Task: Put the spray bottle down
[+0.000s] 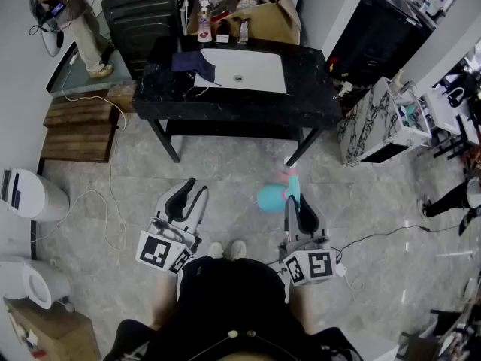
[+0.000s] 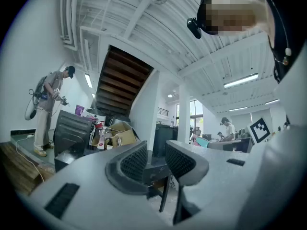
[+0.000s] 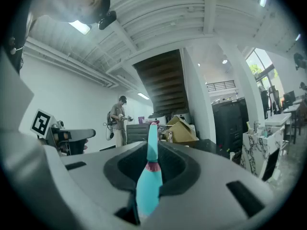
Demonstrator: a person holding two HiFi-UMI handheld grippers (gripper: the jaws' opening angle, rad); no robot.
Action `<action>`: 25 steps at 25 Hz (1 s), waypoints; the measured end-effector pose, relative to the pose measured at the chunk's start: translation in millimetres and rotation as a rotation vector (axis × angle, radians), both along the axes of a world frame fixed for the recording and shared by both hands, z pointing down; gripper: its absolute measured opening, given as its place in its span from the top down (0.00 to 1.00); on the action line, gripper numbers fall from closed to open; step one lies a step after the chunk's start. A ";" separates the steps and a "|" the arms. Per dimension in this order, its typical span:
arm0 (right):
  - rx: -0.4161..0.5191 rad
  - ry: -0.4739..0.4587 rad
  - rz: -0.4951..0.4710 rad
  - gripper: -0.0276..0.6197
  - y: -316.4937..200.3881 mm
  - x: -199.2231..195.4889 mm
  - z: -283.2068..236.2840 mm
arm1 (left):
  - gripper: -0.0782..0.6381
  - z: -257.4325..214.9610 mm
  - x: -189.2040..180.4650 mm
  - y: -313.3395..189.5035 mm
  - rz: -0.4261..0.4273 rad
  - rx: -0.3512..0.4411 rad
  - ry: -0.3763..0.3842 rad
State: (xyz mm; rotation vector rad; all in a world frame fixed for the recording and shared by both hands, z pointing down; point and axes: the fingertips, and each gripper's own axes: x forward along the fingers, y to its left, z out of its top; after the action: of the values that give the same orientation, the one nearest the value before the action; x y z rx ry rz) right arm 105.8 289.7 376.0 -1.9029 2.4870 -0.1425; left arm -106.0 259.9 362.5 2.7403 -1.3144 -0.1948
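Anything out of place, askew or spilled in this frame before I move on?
Nothing spilled or damaged. One untidy spot: a dark cloth lies askew on the black counter, one corner hanging over the white sink's rim. The right hand-held gripper grips the teal spray bottle above the floor, short of the counter.

Counter (image 1: pixel 248 110) with inset basin (image 1: pixel 252 72) ahead; cardboard box (image 1: pixel 264 15) behind it, wooden platform (image 1: pixel 79 126) at its left, marbled cabinet (image 1: pixel 376 122) at its right. Nearer (before the person's feet): left gripper (image 1: pixel 192 194); right gripper (image 1: pixel 298 205), spray bottle (image 1: pixel 273 196) between its jaws.
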 end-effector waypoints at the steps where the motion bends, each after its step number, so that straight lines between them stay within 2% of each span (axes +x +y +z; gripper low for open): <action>1: 0.002 0.007 0.000 0.85 0.5 1.2 -1.5 | 0.73 -0.9 -0.4 1.0 -0.003 0.000 0.003; 7: 0.011 0.003 -0.007 0.85 -1.9 8.3 -8.4 | 0.73 -6.7 2.2 4.0 -0.018 0.003 0.008; 18: -0.005 0.002 -0.023 0.85 -2.4 14.1 -3.7 | 0.73 0.8 17.0 6.1 0.006 -0.025 -0.006; 25: -0.026 -0.035 -0.081 0.85 10.8 24.8 4.8 | 0.73 10.0 35.7 16.8 0.005 -0.051 -0.024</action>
State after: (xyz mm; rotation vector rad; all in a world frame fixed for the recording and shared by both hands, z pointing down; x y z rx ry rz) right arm 130.6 300.5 380.8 -1.7925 2.5529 -0.2085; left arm -70.3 276.8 372.5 2.7110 -1.3000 -0.1261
